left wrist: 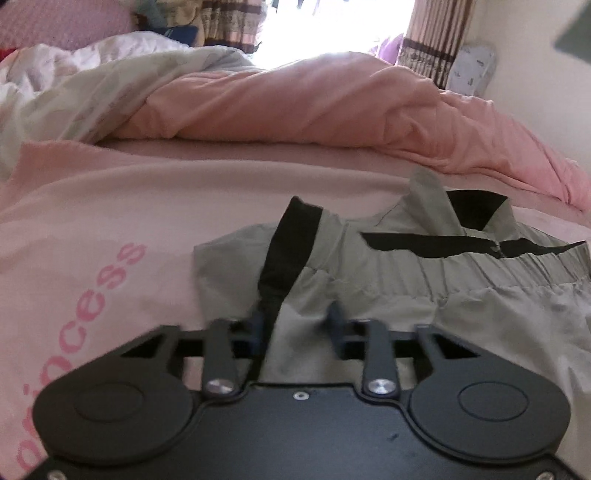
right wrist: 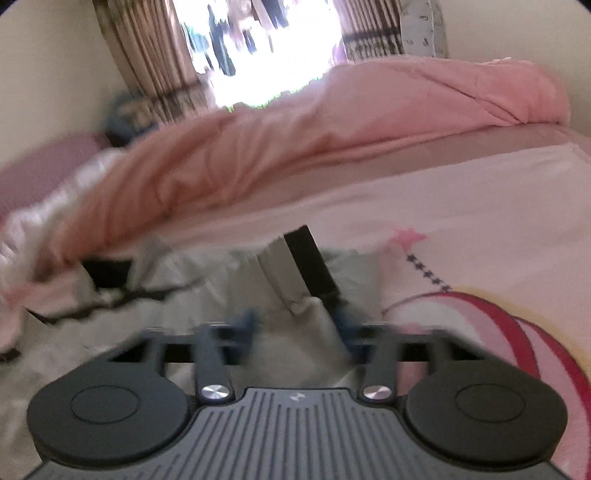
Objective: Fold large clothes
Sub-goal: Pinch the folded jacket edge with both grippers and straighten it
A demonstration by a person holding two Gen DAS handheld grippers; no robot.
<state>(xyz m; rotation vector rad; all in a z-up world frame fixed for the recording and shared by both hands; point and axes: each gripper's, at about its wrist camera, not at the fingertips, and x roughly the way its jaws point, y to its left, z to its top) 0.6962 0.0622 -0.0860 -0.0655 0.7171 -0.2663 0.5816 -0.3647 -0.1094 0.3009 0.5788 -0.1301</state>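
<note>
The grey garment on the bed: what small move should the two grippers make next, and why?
Probably close both grippers on the cloth. The left gripper and right gripper each have grey garment fabric lying between open fingers, beside a black strip, so the grasp seems not yet made.

The right wrist view was smeared by motion blur; the grey trousers [right wrist: 221,295] there were reduced to soft pale folds, and the fingers [right wrist: 341,317] of the right gripper [right wrist: 295,321] were blurred, so contact with the cloth could not be judged; the trousers [left wrist: 406,280] were cut off at the right edge of the left wrist view and partly hidden beneath the left gripper [left wrist: 295,325]; the window [left wrist: 332,26] was overexposed.
</note>
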